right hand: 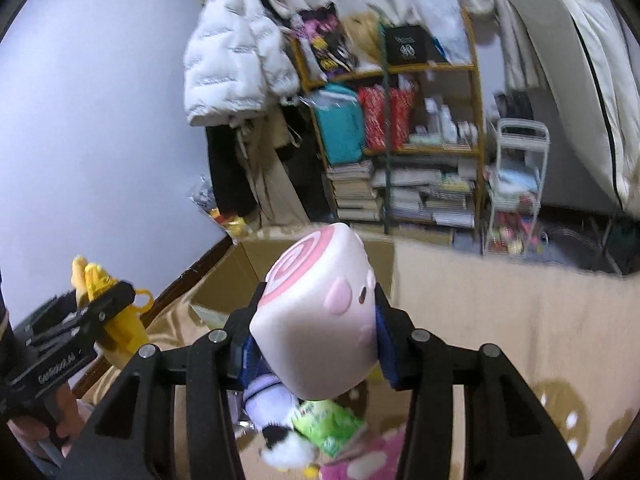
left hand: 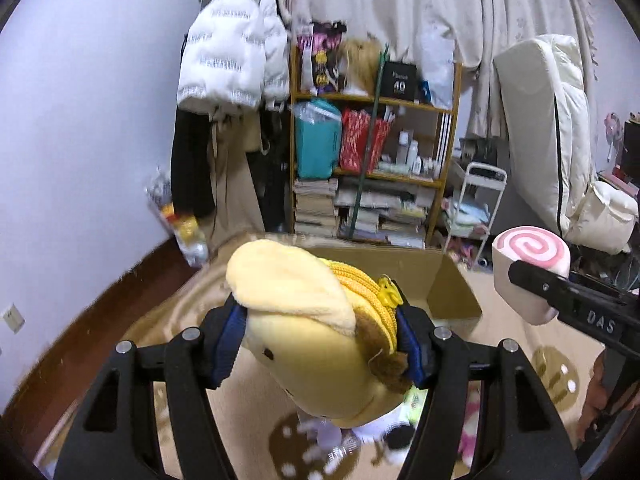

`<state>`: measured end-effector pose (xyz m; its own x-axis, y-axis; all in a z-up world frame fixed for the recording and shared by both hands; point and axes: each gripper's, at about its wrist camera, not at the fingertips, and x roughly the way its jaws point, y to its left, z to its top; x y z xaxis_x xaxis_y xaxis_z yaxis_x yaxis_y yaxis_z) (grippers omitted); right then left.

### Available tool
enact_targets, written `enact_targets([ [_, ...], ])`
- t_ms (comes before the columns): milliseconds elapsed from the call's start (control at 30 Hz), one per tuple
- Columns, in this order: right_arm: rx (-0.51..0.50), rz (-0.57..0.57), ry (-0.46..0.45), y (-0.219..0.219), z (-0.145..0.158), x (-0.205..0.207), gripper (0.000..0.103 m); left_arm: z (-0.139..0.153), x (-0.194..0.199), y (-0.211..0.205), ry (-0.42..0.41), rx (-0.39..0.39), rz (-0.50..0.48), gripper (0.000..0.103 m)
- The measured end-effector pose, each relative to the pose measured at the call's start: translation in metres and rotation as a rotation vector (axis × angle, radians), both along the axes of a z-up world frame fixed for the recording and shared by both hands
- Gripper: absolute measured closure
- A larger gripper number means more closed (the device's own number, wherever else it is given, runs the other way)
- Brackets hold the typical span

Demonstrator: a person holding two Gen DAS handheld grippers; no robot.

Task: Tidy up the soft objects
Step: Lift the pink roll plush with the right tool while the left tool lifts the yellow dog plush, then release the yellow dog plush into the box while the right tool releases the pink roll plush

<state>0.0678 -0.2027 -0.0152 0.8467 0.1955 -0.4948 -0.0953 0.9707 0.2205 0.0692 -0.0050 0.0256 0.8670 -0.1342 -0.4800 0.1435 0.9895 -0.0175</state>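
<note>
My left gripper (left hand: 318,344) is shut on a yellow banana-shaped plush pouch (left hand: 312,328) with a yellow zipper, held up in the air. My right gripper (right hand: 316,340) is shut on a white plush roll with a pink swirl end and a small face (right hand: 320,316). In the left wrist view that swirl plush (left hand: 528,256) and the right gripper's black finger show at the right. In the right wrist view the banana pouch (right hand: 116,320) shows at the lower left in the left gripper (right hand: 96,312). An open cardboard box (left hand: 440,284) (right hand: 240,272) stands on the floor ahead.
Several soft toys (right hand: 320,428) lie on the beige mat (right hand: 500,320) below the grippers. A wooden shelf (left hand: 376,168) with books and bags stands behind the box, a white jacket (left hand: 232,48) hangs at left, and a small white cart (left hand: 476,208) and a leaning mattress (left hand: 548,128) are at right.
</note>
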Motion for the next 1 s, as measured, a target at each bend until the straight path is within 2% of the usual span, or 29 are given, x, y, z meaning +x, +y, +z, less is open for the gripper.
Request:
enact_targets([
  [100,-0.03,0.023,-0.032,0.01,0.013,0.01,0.053,0.013,0.014,0.0,-0.035,0.003,0.004,0.039],
  [233,-0.032,0.054,-0.07,0.017,0.025,0.021,0.053,0.024,0.041,0.002,-0.065,-0.031,-0.008,0.039],
  [333,-0.055,0.069,-0.088,0.022,0.029,0.031,0.053,0.028,0.058,0.002,-0.075,-0.061,-0.036,0.039],
  [467,-0.113,0.083,-0.11,0.03,0.027,0.051,0.053,0.024,0.079,-0.002,-0.083,-0.058,-0.041,0.039],
  [567,-0.137,0.086,-0.107,0.032,0.018,0.065,0.053,0.016,0.091,-0.004,-0.078,-0.063,-0.044,0.039],
  [767,-0.127,0.083,-0.049,0.03,-0.011,0.088,0.053,-0.007,0.108,-0.014,-0.068,-0.021,-0.05,0.038],
  [1000,-0.116,0.074,0.044,0.021,-0.048,0.103,0.051,-0.042,0.129,-0.024,0.021,-0.008,-0.072,0.037],
])
